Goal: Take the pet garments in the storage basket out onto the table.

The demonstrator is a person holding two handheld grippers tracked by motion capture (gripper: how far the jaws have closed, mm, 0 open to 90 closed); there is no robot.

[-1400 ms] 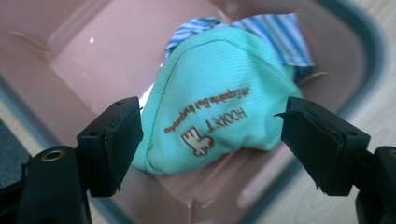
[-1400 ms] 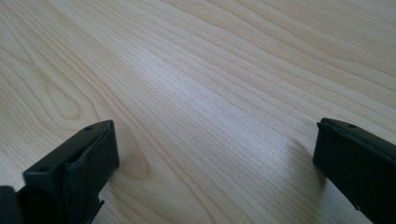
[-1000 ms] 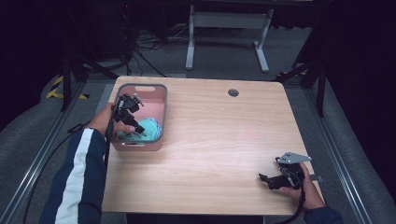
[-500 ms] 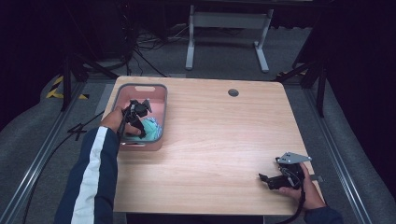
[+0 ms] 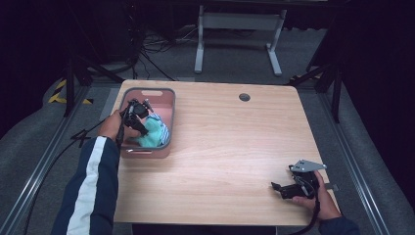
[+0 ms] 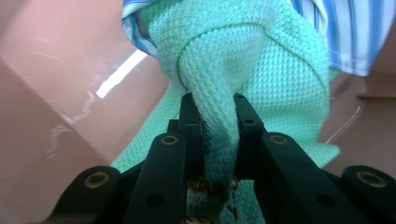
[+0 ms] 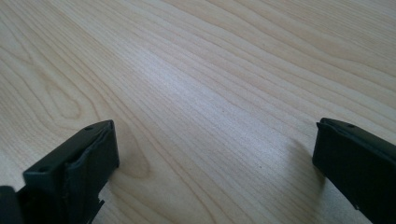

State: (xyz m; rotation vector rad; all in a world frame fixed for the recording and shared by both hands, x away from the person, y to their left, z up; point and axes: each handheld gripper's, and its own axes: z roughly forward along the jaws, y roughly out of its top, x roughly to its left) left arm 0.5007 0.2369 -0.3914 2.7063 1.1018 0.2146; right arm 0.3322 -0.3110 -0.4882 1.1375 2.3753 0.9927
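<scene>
We take the pink bin as our landmark: it sits at the table's far-left part. The left gripper reaches down into the bin, and we see its jaws clamped on a bunched fold of the mint-green cloth, pinched narrow so the fabric can be lifted; the rest of the cloth lies in the bin. A blue-striped cloth lies just behind the green one, touching it. We judge the right gripper is parked to wait, well apart from the bin at the table's near-right corner; its jaws stand wide and hold nothing. The left gripper view gives us the pinch and the waffle weave; the high view gives us where both hands are relative to the bin
</scene>
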